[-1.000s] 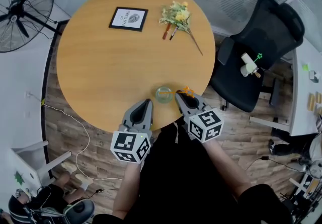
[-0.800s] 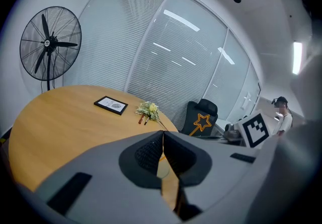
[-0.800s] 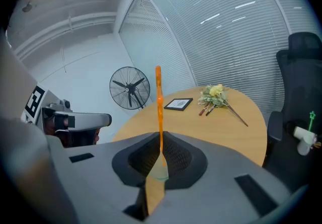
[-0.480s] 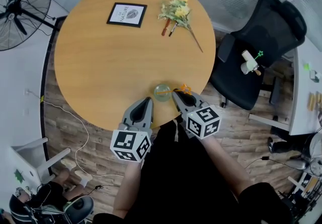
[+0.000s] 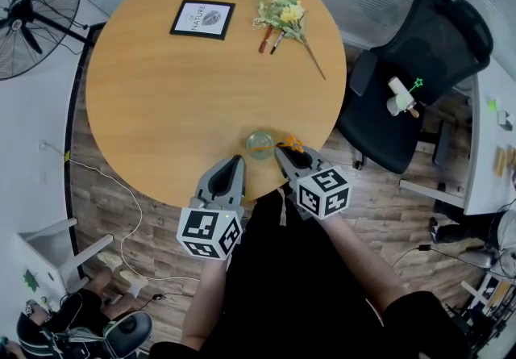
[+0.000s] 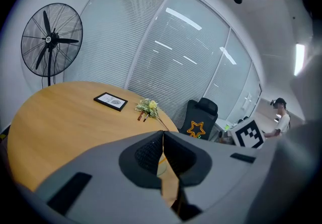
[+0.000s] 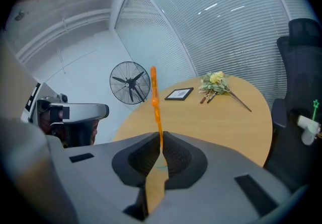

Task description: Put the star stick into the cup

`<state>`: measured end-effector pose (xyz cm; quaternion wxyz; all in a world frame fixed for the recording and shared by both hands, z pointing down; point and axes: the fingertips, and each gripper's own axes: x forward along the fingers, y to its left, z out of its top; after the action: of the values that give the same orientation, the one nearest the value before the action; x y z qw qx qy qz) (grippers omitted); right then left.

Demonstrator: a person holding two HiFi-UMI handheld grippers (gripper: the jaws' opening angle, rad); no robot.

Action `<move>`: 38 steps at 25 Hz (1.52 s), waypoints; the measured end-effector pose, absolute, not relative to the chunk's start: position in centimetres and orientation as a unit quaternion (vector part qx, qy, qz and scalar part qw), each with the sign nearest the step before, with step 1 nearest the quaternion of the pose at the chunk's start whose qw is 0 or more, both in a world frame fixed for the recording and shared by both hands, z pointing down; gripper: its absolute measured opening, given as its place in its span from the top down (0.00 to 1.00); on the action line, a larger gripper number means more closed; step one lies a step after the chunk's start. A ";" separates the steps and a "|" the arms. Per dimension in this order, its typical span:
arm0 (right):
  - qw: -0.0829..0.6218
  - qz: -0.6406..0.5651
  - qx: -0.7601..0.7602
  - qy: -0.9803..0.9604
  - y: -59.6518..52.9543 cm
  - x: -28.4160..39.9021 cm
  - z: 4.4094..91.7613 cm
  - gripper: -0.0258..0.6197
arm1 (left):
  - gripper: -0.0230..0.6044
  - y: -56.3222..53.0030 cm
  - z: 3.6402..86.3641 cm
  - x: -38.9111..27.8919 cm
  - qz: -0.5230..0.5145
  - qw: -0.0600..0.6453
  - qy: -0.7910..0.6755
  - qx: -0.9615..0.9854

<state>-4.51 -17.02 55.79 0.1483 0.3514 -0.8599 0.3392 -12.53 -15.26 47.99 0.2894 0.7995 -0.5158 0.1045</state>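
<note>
A clear glass cup (image 5: pixel 260 144) stands near the front edge of the round wooden table (image 5: pixel 177 91). Just right of the cup, my right gripper (image 5: pixel 282 152) is shut on the orange star stick (image 5: pixel 293 142). In the right gripper view the stick (image 7: pixel 155 102) rises upright from between the shut jaws of the right gripper (image 7: pixel 160 147). Left of the cup, my left gripper (image 5: pixel 237 162) is shut with nothing in it, as the left gripper view (image 6: pixel 162 140) shows. The orange star (image 6: pixel 196 129) shows beyond it.
A framed picture (image 5: pixel 202 18), a flower bunch (image 5: pixel 284 17) and two pens (image 5: pixel 268 43) lie at the table's far side. A black office chair (image 5: pixel 411 83) with a white object and green star (image 5: pixel 401 98) stands to the right. A floor fan (image 5: pixel 36 10) is at the left.
My right gripper with the star stick has edged a little left, closer to the cup. The left gripper has kept its place.
</note>
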 end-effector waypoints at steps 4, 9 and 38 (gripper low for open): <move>0.154 0.342 0.350 -0.858 -16.9 -4.6 56.4 0.92 | 0.96 -15.0 48.1 -12.8 0.104 0.292 -0.518 0.797; 0.159 0.344 0.350 -0.856 -16.9 -4.6 56.8 0.92 | 0.96 -15.0 47.9 -12.8 0.101 0.292 -0.518 0.798; 0.191 0.347 0.356 -0.847 -16.6 -3.1 58.4 0.88 | 0.96 -14.6 47.7 -12.6 0.095 0.291 -0.520 0.798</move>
<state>-3.10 -16.56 58.38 0.1913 0.3557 -0.8466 0.3465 -12.63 -14.59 47.69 0.2905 0.7979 -0.5196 0.0951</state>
